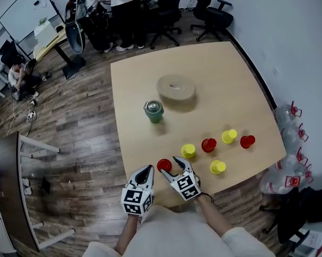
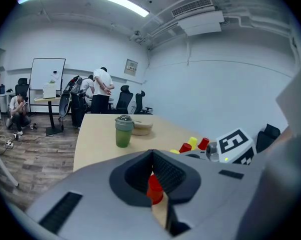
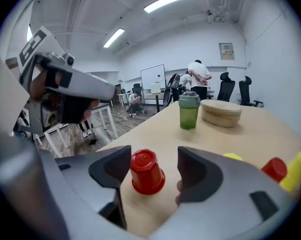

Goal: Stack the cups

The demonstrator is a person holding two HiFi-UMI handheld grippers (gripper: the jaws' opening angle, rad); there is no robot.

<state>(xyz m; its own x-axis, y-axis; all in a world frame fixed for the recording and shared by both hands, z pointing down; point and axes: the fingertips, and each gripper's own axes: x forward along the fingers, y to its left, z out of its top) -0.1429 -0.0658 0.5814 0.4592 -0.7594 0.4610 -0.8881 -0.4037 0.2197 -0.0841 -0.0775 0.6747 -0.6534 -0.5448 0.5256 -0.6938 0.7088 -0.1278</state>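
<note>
Brackets red cup [image 3: 146,172] with right gripper [image 3: 154,159], jaws spread and clear, likely poised to grab; holds left gripper [image 1: 148,169] pressed together, idle.

Looks like a plain office: dark plank floor [image 1: 81,122], white walls [image 1: 289,31], whiteboard [image 1: 24,9] far left, black office chairs [image 1: 213,16] behind the pale wood counter [image 1: 214,74], long strip lights [image 2: 121,2] overhead, folks [image 1: 123,4] standing at the back.

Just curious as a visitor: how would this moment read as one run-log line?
right hand-held gripper: open around upside-down red cup | left hand-held gripper: shut, empty | cups stacked: none
</note>
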